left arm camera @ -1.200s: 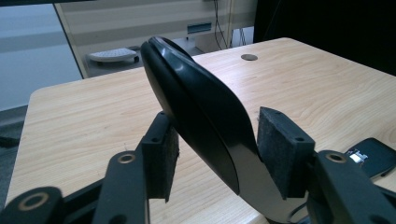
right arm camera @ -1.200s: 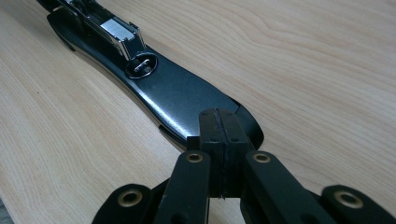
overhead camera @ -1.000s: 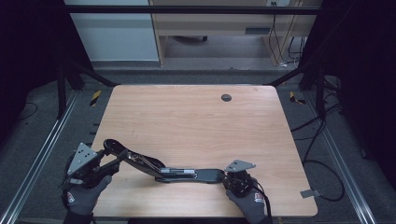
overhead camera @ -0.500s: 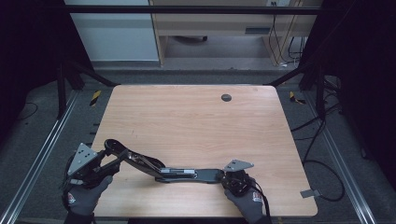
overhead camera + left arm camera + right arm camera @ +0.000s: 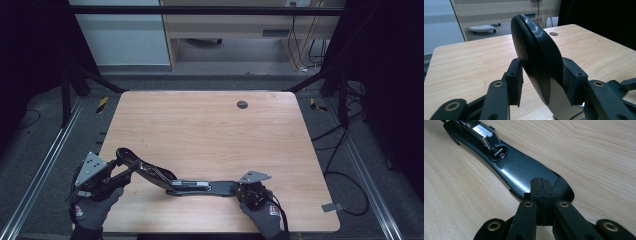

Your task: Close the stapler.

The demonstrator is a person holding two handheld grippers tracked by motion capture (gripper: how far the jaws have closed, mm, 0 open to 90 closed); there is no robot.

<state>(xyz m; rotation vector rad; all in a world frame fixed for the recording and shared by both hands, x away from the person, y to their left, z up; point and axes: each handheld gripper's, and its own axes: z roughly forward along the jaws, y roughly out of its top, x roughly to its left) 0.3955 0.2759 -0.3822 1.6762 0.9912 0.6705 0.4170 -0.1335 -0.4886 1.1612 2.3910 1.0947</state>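
Observation:
A black stapler lies swung wide open near the table's front edge. Its base rests flat, with the metal staple channel showing. Its rounded top arm slopes up to the left. My left gripper has that arm's end between its jaws; they have just been closing, and both pads now touch it. My right gripper is shut with nothing between its pads. Its tip rests on the near end of the base.
The wooden table has a round cable hole near its far edge. Metal frame rails run along both sides. Cables lie on the floor at the right, and a cabinet stands beyond the table.

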